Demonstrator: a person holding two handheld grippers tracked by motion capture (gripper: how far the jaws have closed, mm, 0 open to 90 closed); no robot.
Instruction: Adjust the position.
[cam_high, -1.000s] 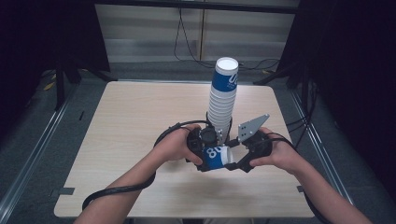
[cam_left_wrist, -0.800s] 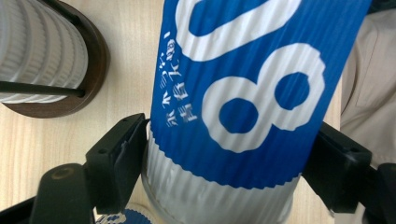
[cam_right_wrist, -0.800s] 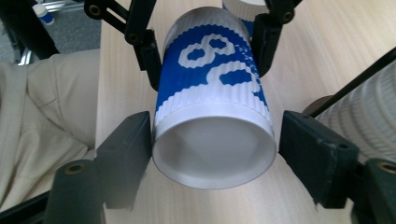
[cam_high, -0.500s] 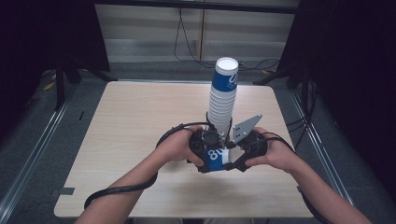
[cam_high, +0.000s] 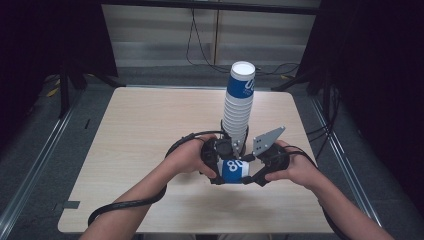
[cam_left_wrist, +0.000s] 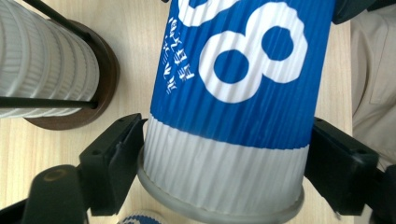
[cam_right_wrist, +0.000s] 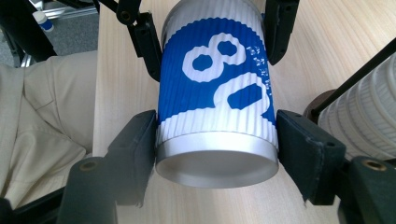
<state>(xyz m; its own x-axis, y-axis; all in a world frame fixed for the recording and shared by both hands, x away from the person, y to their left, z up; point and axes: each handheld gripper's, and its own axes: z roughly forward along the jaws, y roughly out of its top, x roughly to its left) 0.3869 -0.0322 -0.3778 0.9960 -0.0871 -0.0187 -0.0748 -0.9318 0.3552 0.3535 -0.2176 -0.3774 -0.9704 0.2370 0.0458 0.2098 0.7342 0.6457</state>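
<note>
- Now my right claw (cam_right_wrist: 215, 135) has just closed on the cup's (cam_right_wrist: 215, 88) base end.
- My left claw (cam_left_wrist: 224, 158) grips its rim end.
- Cup lies sideways just above the tabletop (cam_high: 150, 120), before the stack (cam_high: 238, 107).

The high view looks forward and down from above the person's side, taking in the whole worktop (cam_high: 150, 130) from a distance. The left gripper view and right gripper view sit very close, each looking along its own tool from opposite ends. All three share the blue-and-white ribbed paper cup (cam_high: 233, 171) (cam_left_wrist: 233, 93) (cam_right_wrist: 215, 93) and the cup stack (cam_high: 239, 107) (cam_left_wrist: 44, 65) (cam_right_wrist: 364, 121).
</note>
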